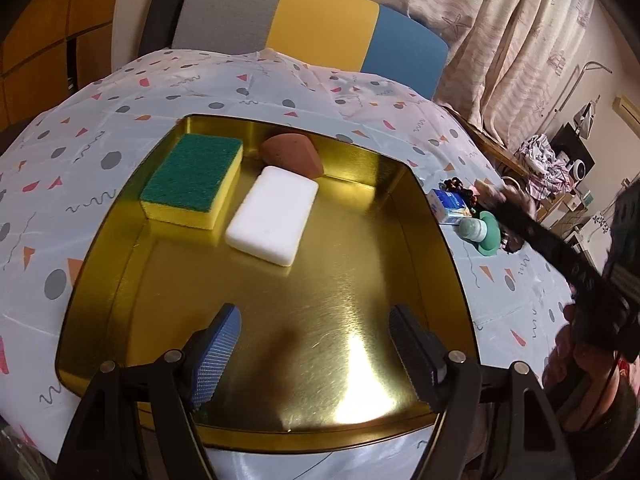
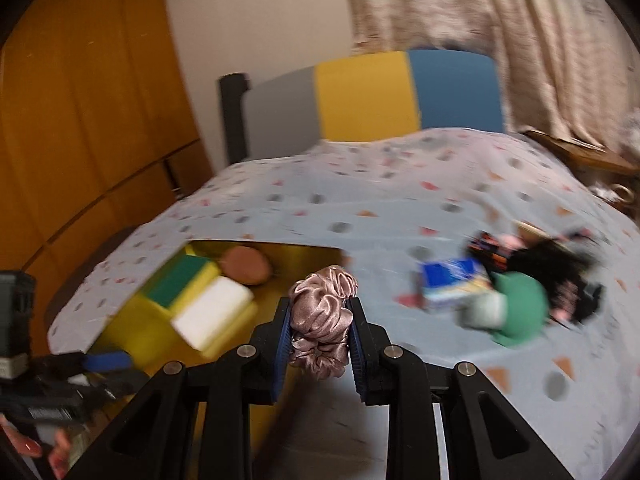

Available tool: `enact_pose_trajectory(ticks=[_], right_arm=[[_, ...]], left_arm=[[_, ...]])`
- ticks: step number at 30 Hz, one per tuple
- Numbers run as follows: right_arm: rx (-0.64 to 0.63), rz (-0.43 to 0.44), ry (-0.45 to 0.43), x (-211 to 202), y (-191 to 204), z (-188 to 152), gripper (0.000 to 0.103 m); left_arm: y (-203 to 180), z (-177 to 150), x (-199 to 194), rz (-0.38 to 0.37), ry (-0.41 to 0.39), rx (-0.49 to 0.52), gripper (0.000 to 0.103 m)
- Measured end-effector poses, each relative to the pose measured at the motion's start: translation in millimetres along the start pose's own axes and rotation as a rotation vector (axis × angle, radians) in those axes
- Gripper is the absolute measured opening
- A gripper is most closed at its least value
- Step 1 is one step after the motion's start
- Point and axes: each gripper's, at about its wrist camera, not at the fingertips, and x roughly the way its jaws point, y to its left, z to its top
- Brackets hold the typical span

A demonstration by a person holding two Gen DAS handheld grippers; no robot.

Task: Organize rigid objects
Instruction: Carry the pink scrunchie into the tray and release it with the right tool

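From the left wrist view, the left gripper (image 1: pixel 314 354) hangs over the near part of a gold metal tray (image 1: pixel 400 216), its blue-padded fingers (image 1: pixel 216 354) spread wide with nothing between them. The tray sits on a surface (image 1: pixel 100 128) covered with a pale patterned cloth. At the tray's far left lies a green-and-yellow sponge (image 1: pixel 192 182); just right of it is a white foam block (image 1: pixel 272 214), and behind that a brown wedge-shaped sponge (image 1: pixel 292 154) touches the tray's far wall. To the right of the tray, on the cloth, a small cluster holds a blue box (image 1: pixel 448 204), a small bottle (image 1: pixel 472 226) and a green round thing (image 1: pixel 490 236). The right gripper's dark body (image 1: pixel 560 256) blurs across that side.

From the right wrist view, which is motion-blurred, the right gripper (image 2: pixel 320 320) is clenched on a dusty-pink satin scrunchie (image 2: pixel 322 320), bunched between the fingers (image 2: pixel 282 336) and lifted off the cloth, just right of the tray's (image 2: pixel 304 258) right edge. The sponge (image 2: pixel 180 280), foam block (image 2: pixel 210 312) and brown wedge (image 2: pixel 244 266) show at left; the blue box (image 2: pixel 452 284) and green thing (image 2: pixel 520 308) lie at right, beside a dark, blurred heap (image 2: pixel 560 272).
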Motion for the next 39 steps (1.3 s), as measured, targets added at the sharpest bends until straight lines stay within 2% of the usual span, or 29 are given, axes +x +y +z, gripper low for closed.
enact_pose_trajectory(ticks=[3, 5, 12, 17, 18, 20, 21, 22, 30, 35, 37, 39], right_arm=[[-0.019, 0.037, 0.034, 22.3, 19.0, 9.2, 0.026], [-0.049, 0.039, 0.089, 45.4, 30.6, 15.4, 0.027], [-0.104, 0.002, 0.225, 105.1, 39.5, 27.7, 0.027], [-0.135, -0.035, 0.271, 134.8, 44.8, 35.7, 0.028], [-0.143, -0.044, 0.281, 139.4, 45.6, 37.6, 0.029], [-0.153, -0.062, 0.292, 148.2, 46.1, 40.9, 0.043], [-0.154, -0.054, 0.291, 148.1, 45.4, 42.5, 0.053], [-0.154, -0.043, 0.281, 147.3, 45.1, 44.5, 0.057], [-0.05, -0.037, 0.14, 95.8, 25.1, 53.7, 0.082], [-0.053, -0.12, 0.081, 55.3, 7.8, 40.7, 0.092], [-0.048, -0.183, 0.045, 38.6, -0.6, 32.4, 0.103], [-0.045, -0.234, 0.016, 23.0, -7.9, 22.9, 0.103]], left_arm=[[7.6, -0.6, -4.8, -0.004, -0.008, -0.016, 0.077], [13.1, -0.8, -8.6, -0.003, -0.016, -0.025, 0.077], [32.1, -2.0, -17.1, 0.005, -0.032, -0.065, 0.077], [42.2, -4.3, -18.2, 0.008, -0.031, -0.095, 0.077], [43.9, -4.6, -18.2, 0.01, -0.031, -0.099, 0.077], [46.0, -4.6, -17.9, 0.008, -0.029, -0.104, 0.077], [47.3, -3.8, -17.8, 0.007, -0.03, -0.107, 0.077], [48.0, -3.8, -17.8, 0.007, -0.03, -0.108, 0.077], [43.5, -7.2, -11.7, -0.023, -0.012, -0.115, 0.077], [33.0, -8.6, -8.8, -0.028, -0.006, -0.093, 0.077], [29.5, -9.4, -8.1, -0.032, -0.003, -0.087, 0.077], [23.9, -11.3, -7.3, -0.039, 0.002, -0.077, 0.077]])
